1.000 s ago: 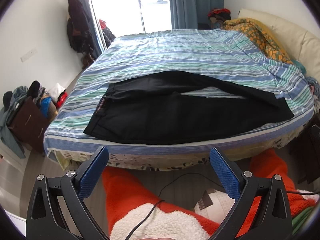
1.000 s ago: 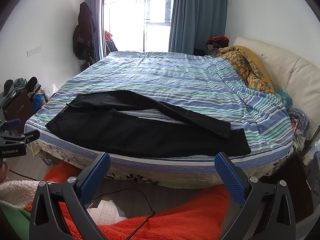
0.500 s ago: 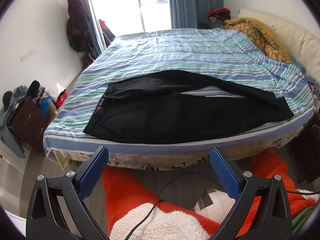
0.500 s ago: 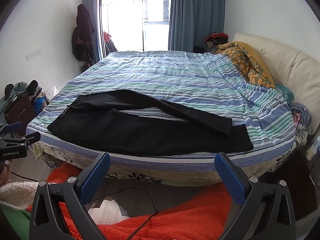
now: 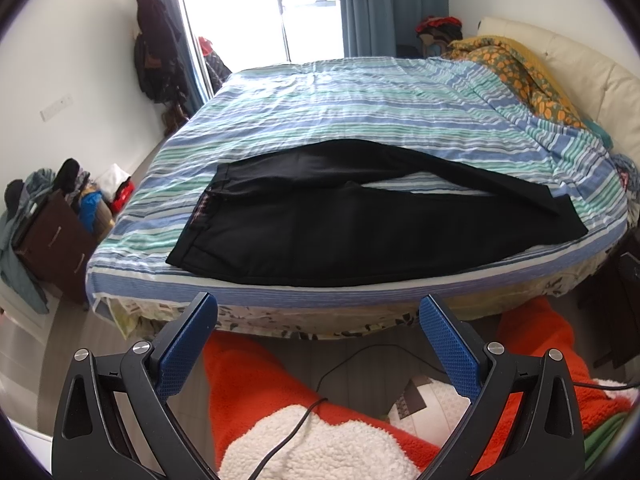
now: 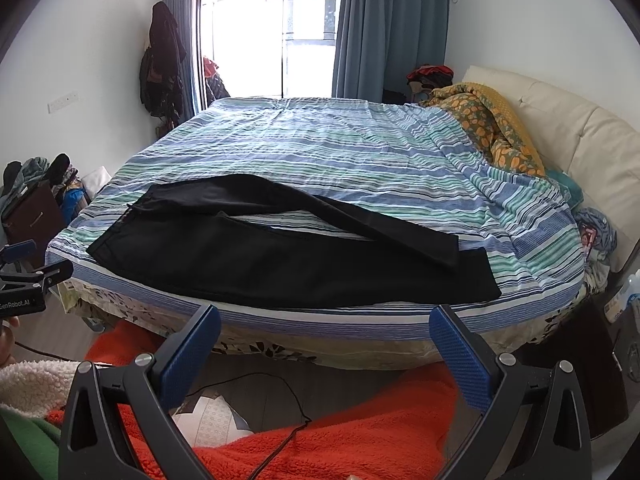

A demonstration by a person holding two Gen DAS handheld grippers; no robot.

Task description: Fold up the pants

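Bed [image 5: 360, 92]: striped sheet lying beneath black pants [image 5: 360, 232].
Left gripper [image 5: 318, 344]: hanging open, empty.
Right gripper [image 6: 324, 344]: likewise.
Advice: pinching the far leg's cuff squarely.

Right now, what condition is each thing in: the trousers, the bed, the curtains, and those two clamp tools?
Black pants: unfolded, spread flat near the bed's front edge, legs apart, cuffs overlapping.
Striped bedspread: laid out, slightly wrinkled.
Orange blanket: bunched by the headboard.
Curtains: drawn aside, window uncovered.
Left gripper: open, empty, short of the bed.
Right gripper: open, empty.
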